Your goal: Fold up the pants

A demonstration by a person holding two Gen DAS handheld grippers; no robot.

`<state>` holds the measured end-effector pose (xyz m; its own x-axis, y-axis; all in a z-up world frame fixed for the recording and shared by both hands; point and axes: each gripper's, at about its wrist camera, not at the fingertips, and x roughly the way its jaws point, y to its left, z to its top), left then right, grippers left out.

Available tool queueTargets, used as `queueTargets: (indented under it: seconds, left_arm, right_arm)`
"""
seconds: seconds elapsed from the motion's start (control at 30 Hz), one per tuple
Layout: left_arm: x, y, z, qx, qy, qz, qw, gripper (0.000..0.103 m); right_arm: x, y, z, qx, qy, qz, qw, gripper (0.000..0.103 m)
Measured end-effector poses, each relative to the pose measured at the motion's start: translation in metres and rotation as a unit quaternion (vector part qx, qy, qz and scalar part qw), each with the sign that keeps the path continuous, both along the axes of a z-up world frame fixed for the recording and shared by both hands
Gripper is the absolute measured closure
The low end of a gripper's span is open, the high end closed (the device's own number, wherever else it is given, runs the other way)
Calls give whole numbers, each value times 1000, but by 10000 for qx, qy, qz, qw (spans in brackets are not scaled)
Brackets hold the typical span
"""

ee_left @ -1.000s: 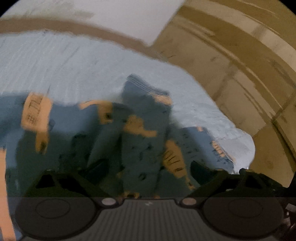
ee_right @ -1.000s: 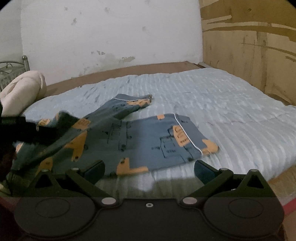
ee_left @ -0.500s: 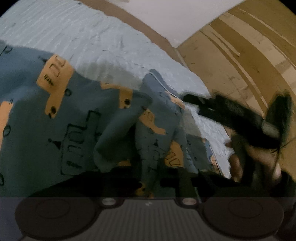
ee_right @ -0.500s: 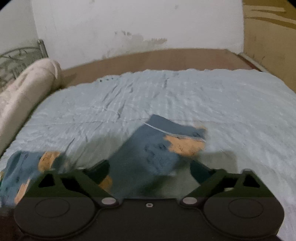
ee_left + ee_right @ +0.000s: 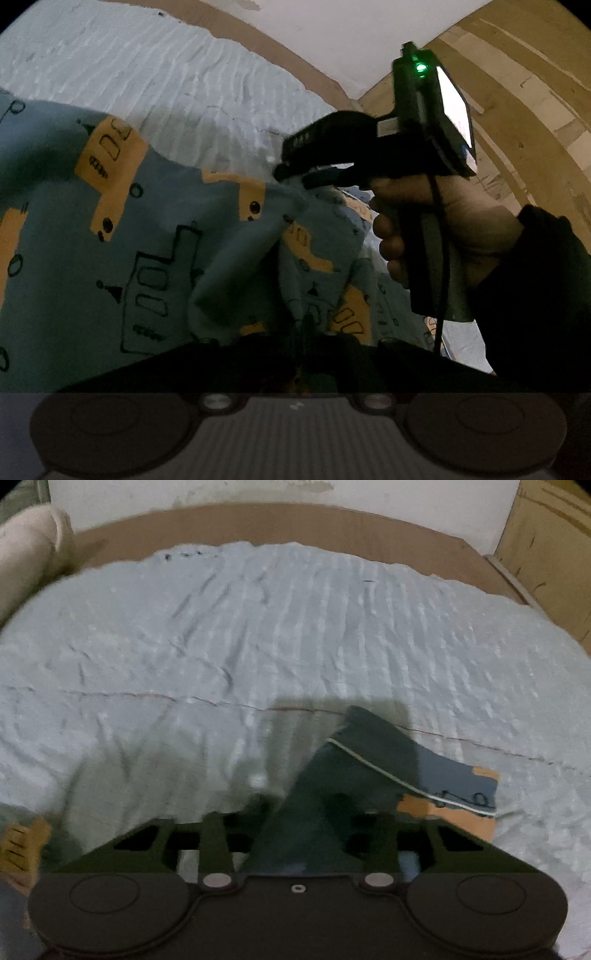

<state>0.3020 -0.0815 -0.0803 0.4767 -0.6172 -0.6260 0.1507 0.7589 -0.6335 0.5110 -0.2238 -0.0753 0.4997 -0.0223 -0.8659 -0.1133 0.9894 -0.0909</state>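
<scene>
Blue pants [image 5: 147, 258] printed with orange vehicles lie crumpled on a pale blue bedspread [image 5: 147, 74]. My left gripper [image 5: 306, 332] is shut on a bunched fold of the fabric at the bottom centre of its view. A hand [image 5: 443, 221] holds my right gripper [image 5: 293, 177], whose tips reach down onto a raised ridge of the pants. In the right wrist view a pant leg end [image 5: 369, 760] with a white piped hem runs between the fingers of the right gripper [image 5: 304, 805]. Its jaws are closing around that cloth, and a gap still shows.
The bedspread [image 5: 258, 627] stretches wide beyond the pants. A brown board [image 5: 258, 520] rims the bed's far side below a white wall. A cream bedding roll [image 5: 29, 554] sits at far left. Wooden panelling [image 5: 535, 110] stands on the right.
My left gripper has shut on the pants fabric. The right gripper has swept across the bed to the pant leg end and narrowed its jaws around it.
</scene>
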Motion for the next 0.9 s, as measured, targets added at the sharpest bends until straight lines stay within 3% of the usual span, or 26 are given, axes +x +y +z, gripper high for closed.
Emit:
queueTargets:
  seconds: [0.07,0.1,0.33,0.53,0.77,0.9]
  left_arm:
    - [-4,-1,5,45,-75,-32,10000,102]
    - [-5,-2,8,79,-130,-47,9999,102]
    - [-9,-12,42,535,-806,-268,9949,102]
    - [-26,-26,72,1112,-1551,-687,9792,102]
    - [-59,-53,71,1887,-2015,-1379,9512,102]
    - [-73,-55,58,2117,-1910,-1472,9471,102]
  right_arm:
    - [-2,-5,2,-2,-43,26,10000,95]
    - [-4,-10,5,92,-70,12,9999,100]
    - [-48,-67,58,790,-1013,-337,9911,101]
    - [-139,-136,104,1558,-1925,-1002,9636,101]
    - [-242,-182,79,2081,-2014,-1744,9411,101]
    - [-274,-186,47,2309,-1912,-2084,9310,101]
